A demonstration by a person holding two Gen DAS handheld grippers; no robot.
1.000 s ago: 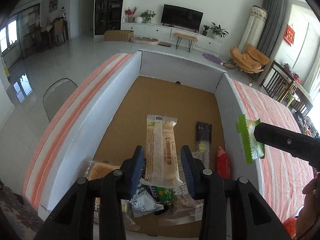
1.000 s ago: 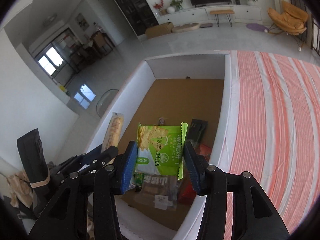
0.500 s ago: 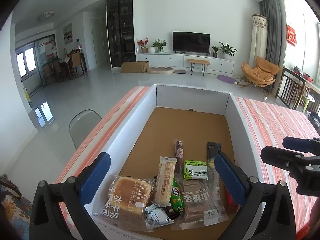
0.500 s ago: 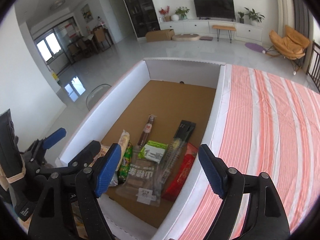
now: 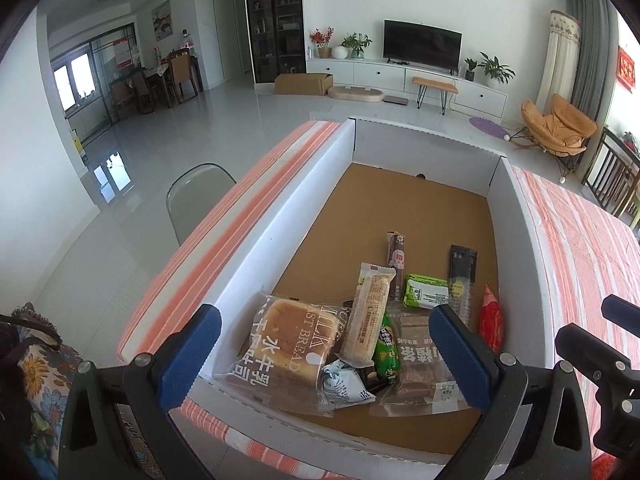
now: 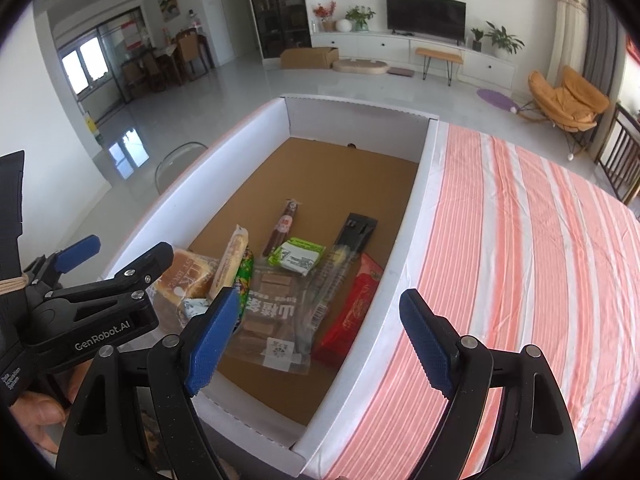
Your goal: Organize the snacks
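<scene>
Both my grippers hang above the near end of the box [image 5: 256, 236], empty. My left gripper [image 5: 324, 354] is spread wide and its jaws have just been opening; below it lie the bread pack [image 5: 288, 340] and the long cake bar [image 5: 368, 316], whose long axis runs away from me. My right gripper [image 6: 316, 340] also has just opened; the red packet [image 6: 352, 312] lies under it, by the right wall, nearer to this hand.
</scene>
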